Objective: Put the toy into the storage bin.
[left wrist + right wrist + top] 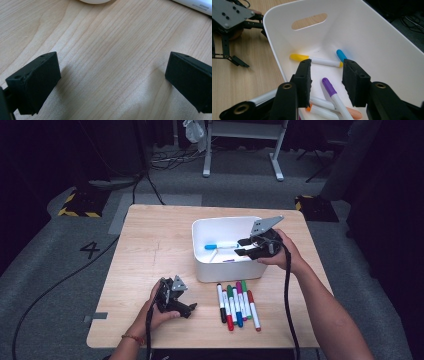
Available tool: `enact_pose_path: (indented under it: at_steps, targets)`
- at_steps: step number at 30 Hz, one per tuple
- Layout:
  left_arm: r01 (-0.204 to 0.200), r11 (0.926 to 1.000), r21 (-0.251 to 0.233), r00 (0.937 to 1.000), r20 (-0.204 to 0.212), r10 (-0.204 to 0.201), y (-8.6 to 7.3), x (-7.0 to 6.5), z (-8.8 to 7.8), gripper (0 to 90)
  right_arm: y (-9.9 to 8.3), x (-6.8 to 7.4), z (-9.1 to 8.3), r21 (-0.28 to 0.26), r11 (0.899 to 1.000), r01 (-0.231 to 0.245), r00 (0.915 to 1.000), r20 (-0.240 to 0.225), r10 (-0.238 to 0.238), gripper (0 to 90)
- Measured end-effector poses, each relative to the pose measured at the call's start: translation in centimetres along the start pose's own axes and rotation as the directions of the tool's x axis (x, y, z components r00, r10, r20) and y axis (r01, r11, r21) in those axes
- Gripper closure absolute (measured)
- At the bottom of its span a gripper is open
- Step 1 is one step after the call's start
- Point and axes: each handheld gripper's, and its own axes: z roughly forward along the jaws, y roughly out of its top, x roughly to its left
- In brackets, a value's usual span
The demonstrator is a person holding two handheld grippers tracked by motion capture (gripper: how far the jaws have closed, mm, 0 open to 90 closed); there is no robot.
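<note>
A white bin (225, 270) stands on the wooden table (150, 250), with several markers in it. My right gripper (243, 247) hangs over the bin's right side, open. In the right gripper view its jaws (325, 72) stand apart above a purple-capped marker (329, 88) that lies on the bin floor. A yellow-capped marker (317, 60), a blue cap (340, 54) and an orange marker (354, 113) lie around it. A row of several markers (238, 306) lies on the table in front of the bin. My left gripper (190, 310) rests low at the front left, open (112, 82) over bare wood.
The bin has a slot handle (309, 21) in its far wall. The left gripper's grey plate (229, 12) shows beyond the bin's rim. A cable (287, 295) trails along the right forearm. Grey floor with cables and a desk frame (240, 150) lies past the table.
</note>
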Motion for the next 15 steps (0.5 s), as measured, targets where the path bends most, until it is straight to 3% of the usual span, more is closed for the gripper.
enact_pose_path:
  at_steps: [8, 15]
  targets:
    - [0.000, 1.0000, 0.000, 1.0000, 0.000, 0.000, 0.0, 0.0, 0.0, 0.0, -1.3, 0.6, -3.8, -0.097, 0.995, -0.037, 0.9981, 0.045, 0.041, 55.0]
    - [0.000, 1.0000, 0.000, 1.0000, 0.000, 0.000, 0.0, 0.0, 0.0, 0.0, -3.5, 2.4, -6.7, -0.157, 0.986, -0.057, 0.9927, 0.097, 0.072, 51.3]
